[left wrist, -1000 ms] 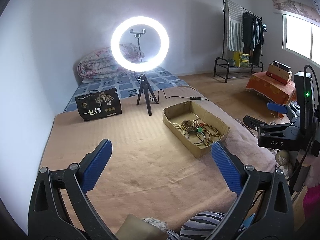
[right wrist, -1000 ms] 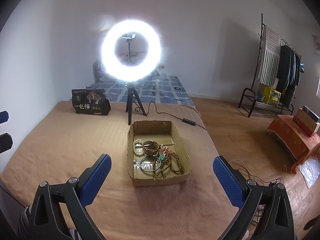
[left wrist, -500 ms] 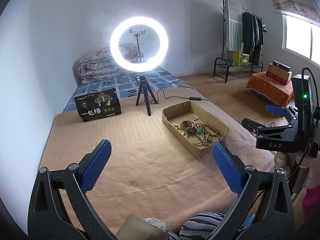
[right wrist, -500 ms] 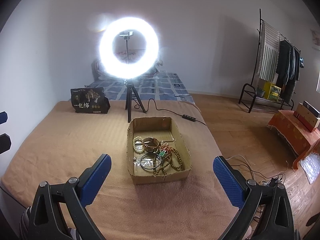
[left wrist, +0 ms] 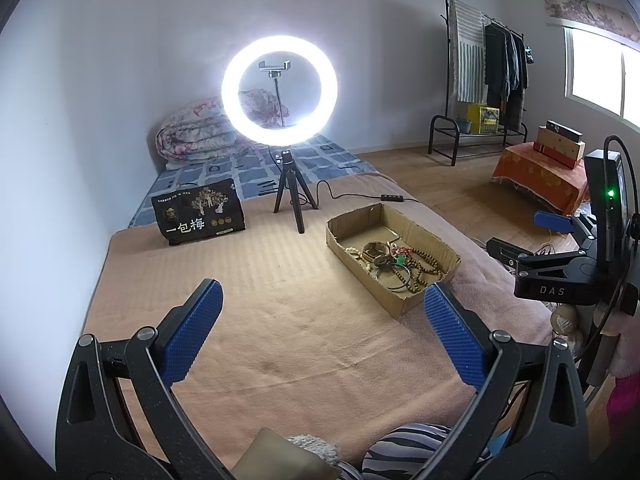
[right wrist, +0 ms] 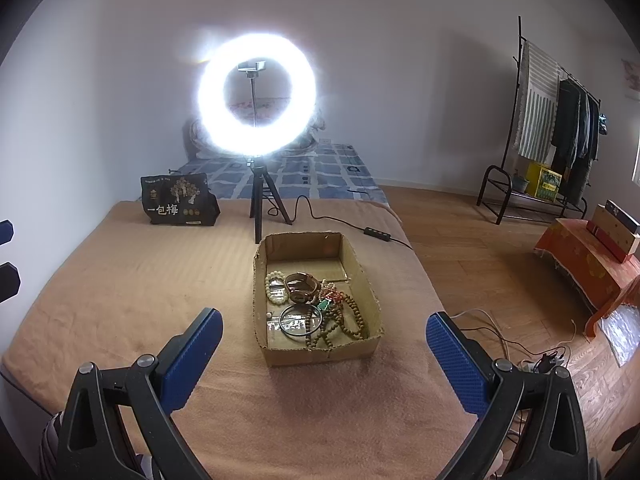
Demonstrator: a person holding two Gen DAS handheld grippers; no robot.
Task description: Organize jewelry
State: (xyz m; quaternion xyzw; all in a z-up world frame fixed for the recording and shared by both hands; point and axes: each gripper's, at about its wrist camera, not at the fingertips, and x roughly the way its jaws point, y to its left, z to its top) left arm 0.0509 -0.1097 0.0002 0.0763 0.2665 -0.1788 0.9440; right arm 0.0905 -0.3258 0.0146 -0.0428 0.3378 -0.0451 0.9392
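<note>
A shallow cardboard tray (right wrist: 360,264) (left wrist: 432,240) lies on the tan bed cover and holds a tangle of jewelry: a pale bead bracelet (right wrist: 273,286), brown bangles (right wrist: 300,286), a dark ring bangle (right wrist: 296,322), a green pendant (right wrist: 323,303) and wooden bead strings (right wrist: 348,322) (left wrist: 420,276). My right gripper (right wrist: 324,334) hangs open just in front of the tray with nothing between its blue pads. My left gripper (left wrist: 324,316) is open over bare cover, left of and nearer than the tray. The right gripper's body (left wrist: 560,276) shows at the right edge of the left wrist view.
A lit ring light on a small tripod (right wrist: 258,208) (left wrist: 292,200) stands behind the tray, its cable (right wrist: 376,234) trailing right. A black printed bag (right wrist: 178,200) (left wrist: 198,212) sits far left. The bed edge drops to wooden floor on the right, with cables (right wrist: 540,356).
The right gripper has drifted slightly forward and down toward the tray, which now sits a little lower and larger in its view. The left gripper has barely moved. Both stay open.
</note>
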